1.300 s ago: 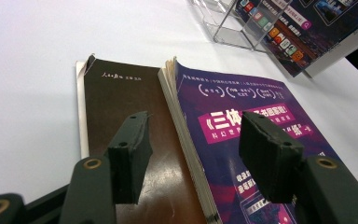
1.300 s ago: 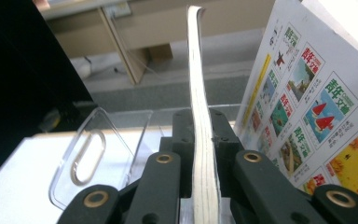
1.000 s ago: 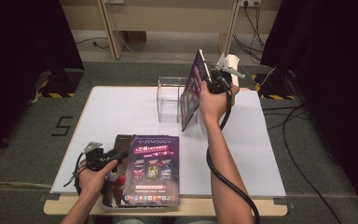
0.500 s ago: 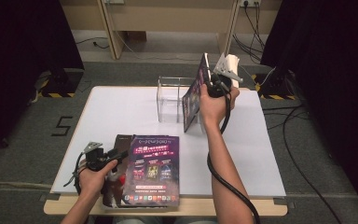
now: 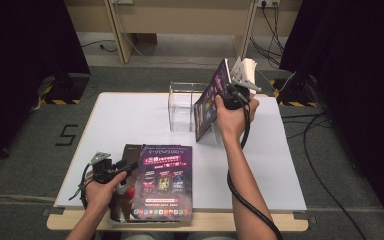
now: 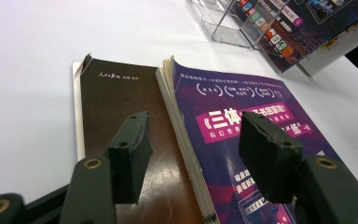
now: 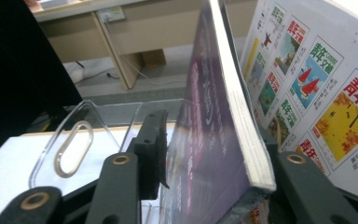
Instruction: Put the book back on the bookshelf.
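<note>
A purple book [image 5: 209, 102] stands on edge at the back of the white table [image 5: 130, 115], leaning by a white magazine [image 5: 245, 70] with colourful cover pictures. My right gripper [image 5: 230, 91] straddles its top edge. Its jaws have just been opening, and the book [image 7: 209, 140] sits loosely between them. At the front edge lie a second purple book [image 5: 165, 182] and a brown book [image 5: 130, 150] side by side. My left gripper [image 6: 196, 140] hovers open just above them, one jaw over each cover, the purple book's [image 6: 242, 102] page edge below the gap.
A clear acrylic stand [image 5: 182, 105] sits just left of the standing book, also seen in the right gripper view [image 7: 74, 140]. Cables trail on the floor at the right, and wooden table legs stand behind.
The right hand has shifted very slightly at the standing book, which stays upright. The left hand and the flat books have not moved.
</note>
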A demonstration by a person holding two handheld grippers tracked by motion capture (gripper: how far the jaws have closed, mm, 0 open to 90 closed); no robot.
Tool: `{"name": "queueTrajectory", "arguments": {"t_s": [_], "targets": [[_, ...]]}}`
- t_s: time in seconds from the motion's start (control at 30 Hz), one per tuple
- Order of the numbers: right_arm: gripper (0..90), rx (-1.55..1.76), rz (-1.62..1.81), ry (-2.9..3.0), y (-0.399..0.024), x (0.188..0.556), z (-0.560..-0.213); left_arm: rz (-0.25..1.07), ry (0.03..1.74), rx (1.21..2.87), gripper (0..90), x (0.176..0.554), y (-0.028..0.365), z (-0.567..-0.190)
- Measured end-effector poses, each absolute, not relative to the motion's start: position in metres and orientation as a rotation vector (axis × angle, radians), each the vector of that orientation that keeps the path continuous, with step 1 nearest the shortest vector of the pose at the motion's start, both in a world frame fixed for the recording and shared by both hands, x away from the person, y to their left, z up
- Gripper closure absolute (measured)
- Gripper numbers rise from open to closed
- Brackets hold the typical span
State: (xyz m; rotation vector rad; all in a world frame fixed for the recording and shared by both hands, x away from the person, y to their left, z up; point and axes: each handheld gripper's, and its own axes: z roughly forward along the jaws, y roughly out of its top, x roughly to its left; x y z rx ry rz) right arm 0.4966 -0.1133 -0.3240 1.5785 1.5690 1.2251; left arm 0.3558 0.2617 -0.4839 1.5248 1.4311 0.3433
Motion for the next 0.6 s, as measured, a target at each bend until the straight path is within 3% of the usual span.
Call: {"name": "queueTrajectory", "arguments": {"t_s": [0.6], "targets": [[50.5, 1.526, 1.256, 1.58, -0.114, 0.482, -0.338, 0.343, 1.429, 1.526, 42.6, 0.355, 0.26, -0.484]]}}
